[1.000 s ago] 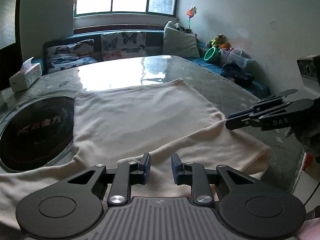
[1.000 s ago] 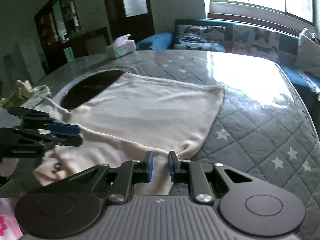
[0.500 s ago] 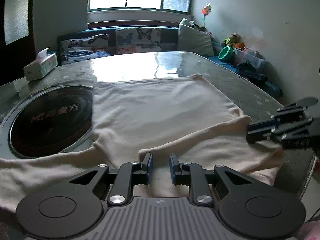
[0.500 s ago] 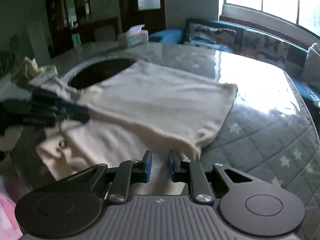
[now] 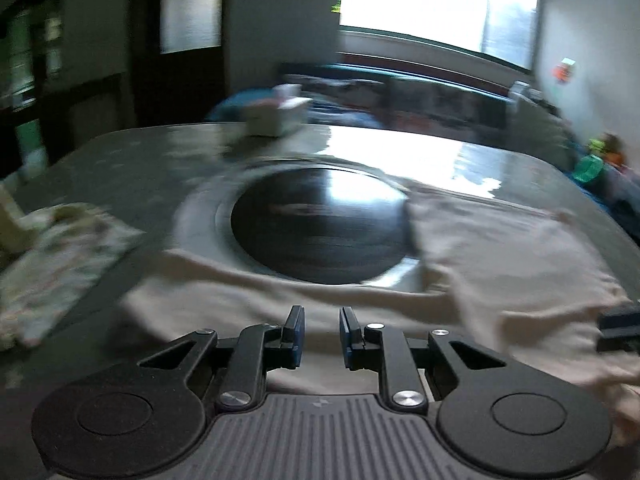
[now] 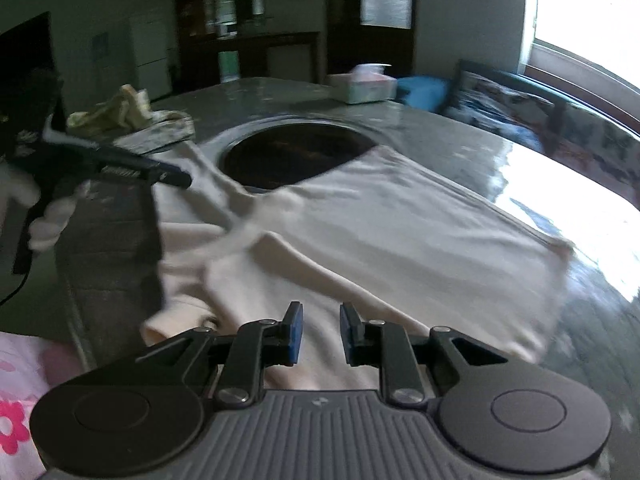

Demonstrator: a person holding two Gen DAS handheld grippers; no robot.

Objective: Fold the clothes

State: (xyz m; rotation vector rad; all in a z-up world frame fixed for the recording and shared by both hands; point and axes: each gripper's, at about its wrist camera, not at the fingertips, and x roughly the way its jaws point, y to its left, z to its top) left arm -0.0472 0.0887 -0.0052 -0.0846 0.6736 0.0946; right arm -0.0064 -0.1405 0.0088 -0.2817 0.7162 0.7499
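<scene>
- Right wrist view: cream knit long-sleeve top [image 6: 400, 232] lies flat beside dark round inset plate [image 6: 296, 152], one edge overlapping it.
- Right gripper [image 6: 320, 334] & left gripper [image 5: 322, 334]: jaws apart, nothing held.
- Fabric looks soft, light, floppy; prob. best pinched at sleeve/hem edge.
- Quilted grey table cover [image 6: 108, 248] under it.

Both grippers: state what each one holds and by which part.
Nothing is held. The left gripper and right gripper have open jaws with only a gap between them, above the cream garment.
</scene>
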